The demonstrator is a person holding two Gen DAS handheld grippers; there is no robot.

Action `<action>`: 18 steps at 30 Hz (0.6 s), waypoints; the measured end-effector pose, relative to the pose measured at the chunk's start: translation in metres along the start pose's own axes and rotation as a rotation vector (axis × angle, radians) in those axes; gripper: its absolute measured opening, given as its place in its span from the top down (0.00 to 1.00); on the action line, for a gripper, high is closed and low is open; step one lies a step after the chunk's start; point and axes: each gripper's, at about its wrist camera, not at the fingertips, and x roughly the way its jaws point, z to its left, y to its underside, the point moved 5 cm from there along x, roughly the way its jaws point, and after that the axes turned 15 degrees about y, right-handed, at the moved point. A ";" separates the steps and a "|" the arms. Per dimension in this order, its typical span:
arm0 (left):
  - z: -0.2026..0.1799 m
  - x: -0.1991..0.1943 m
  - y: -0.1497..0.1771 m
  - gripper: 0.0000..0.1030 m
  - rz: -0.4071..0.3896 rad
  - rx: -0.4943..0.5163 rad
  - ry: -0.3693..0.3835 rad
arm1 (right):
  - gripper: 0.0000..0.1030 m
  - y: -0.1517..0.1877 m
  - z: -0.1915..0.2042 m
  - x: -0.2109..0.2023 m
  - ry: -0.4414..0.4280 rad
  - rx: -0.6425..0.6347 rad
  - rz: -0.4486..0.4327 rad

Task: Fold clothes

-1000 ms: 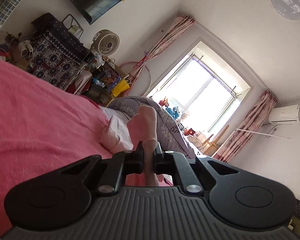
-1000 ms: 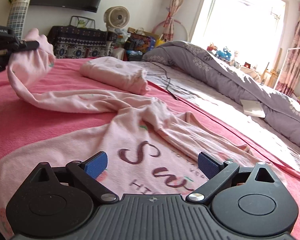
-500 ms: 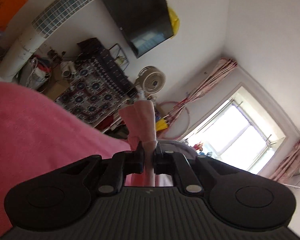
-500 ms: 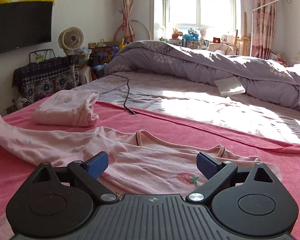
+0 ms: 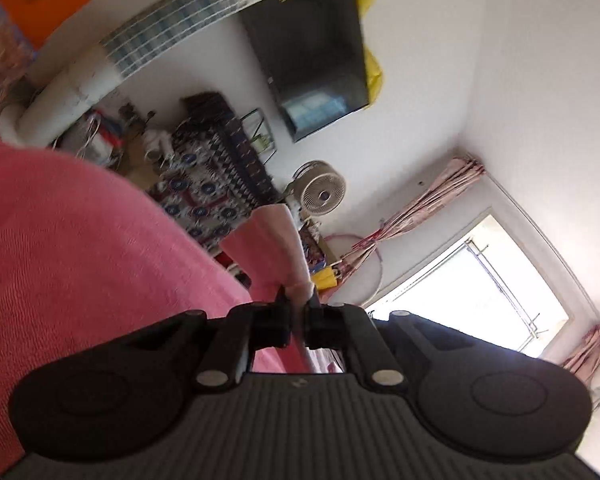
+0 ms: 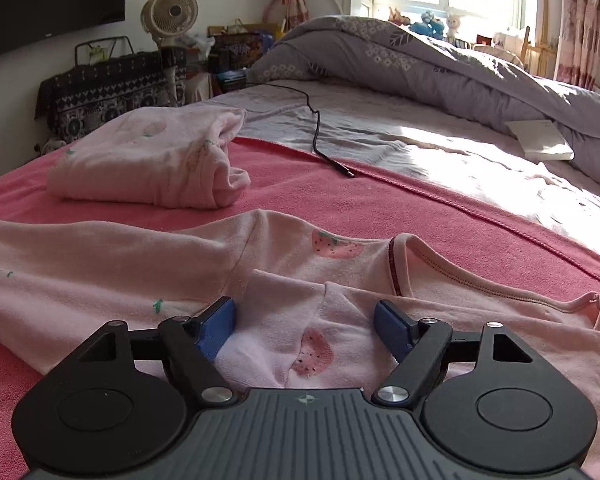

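Observation:
A pale pink top with strawberry prints (image 6: 148,264) lies spread on the pink blanket (image 6: 340,208), its neckline toward the right. My right gripper (image 6: 305,326) hovers low over the shoulder area; its jaws are closing, with a raised fold of the fabric between the blue pads (image 6: 216,328), which stand apart from it. In the left wrist view my left gripper (image 5: 298,322) is shut on the pink sleeve end (image 5: 274,244), which sticks up past the fingers above the blanket (image 5: 68,248).
A folded pink garment (image 6: 148,160) rests at the back left of the blanket. Behind it lie a black cable (image 6: 320,128), a grey quilt (image 6: 440,64) and a white booklet (image 6: 540,144). A fan (image 6: 170,12) and a patterned cabinet (image 6: 112,88) stand by the wall.
My right gripper moved across the top to its shoulder and neckline and its jaws have narrowed. My left gripper, still holding the sleeve, swung toward the TV wall.

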 end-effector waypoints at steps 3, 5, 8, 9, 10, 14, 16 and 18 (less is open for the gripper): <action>0.016 0.009 0.006 0.97 0.080 -0.033 -0.187 | 0.19 0.000 -0.005 0.002 -0.016 0.026 0.012; 0.031 0.012 0.010 0.92 0.118 -0.090 -0.263 | 0.18 0.000 -0.005 0.001 -0.008 0.019 0.010; 0.025 0.012 0.009 0.92 0.113 -0.057 -0.261 | 0.16 0.000 -0.006 0.000 -0.003 0.017 0.010; 0.026 0.012 0.009 0.92 0.114 -0.056 -0.264 | 0.16 0.000 -0.007 0.000 -0.005 0.021 0.010; 0.026 0.011 0.008 0.92 0.104 -0.067 -0.247 | 0.16 0.000 -0.008 -0.002 -0.011 0.030 0.005; 0.029 0.013 0.006 0.92 0.086 -0.079 -0.222 | 0.16 -0.004 -0.027 -0.013 -0.075 0.148 0.001; 0.025 0.016 0.003 0.92 0.070 -0.033 -0.217 | 0.17 -0.006 -0.038 -0.019 -0.100 0.195 0.017; 0.019 0.020 0.001 0.92 0.051 0.021 -0.214 | 0.17 -0.006 -0.042 -0.024 -0.085 0.161 0.010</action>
